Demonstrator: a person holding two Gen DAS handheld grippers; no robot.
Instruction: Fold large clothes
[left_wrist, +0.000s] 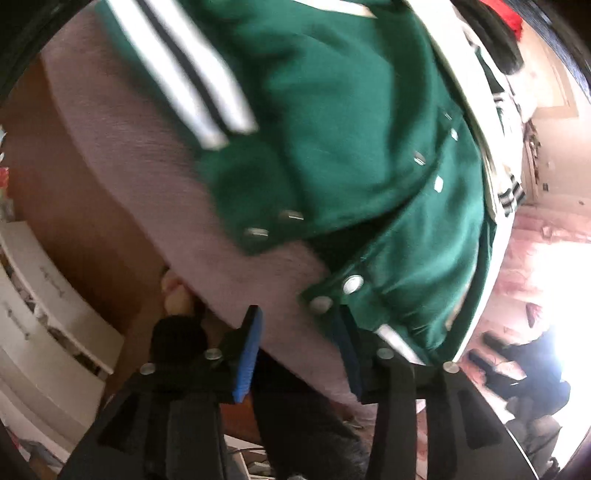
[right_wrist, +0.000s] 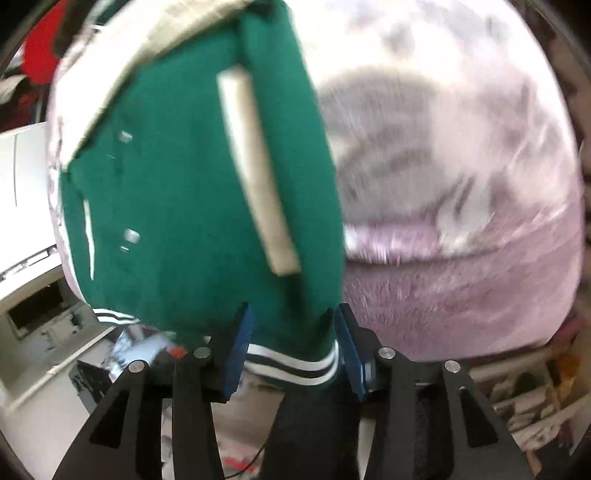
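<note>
Pink bed bears the jacket; only the left view shows snaps. Both grippers' fingers gape, right straddling the near-pointing hem.

Green jacket lying on a bed under a mauve fleece blanket

The plush blanket covers the bed's top and hangs over its near edge, above a brown wooden side panel seen in the left wrist view. The jacket, dark green with silver snaps and white-and-dark striped ribbed trim, rests directly on the blanket; its striped hem reaches past the near edge in the right wrist view. To the right of the jacket the blanket lies rumpled into soft folds. Both views are blurred
</note>
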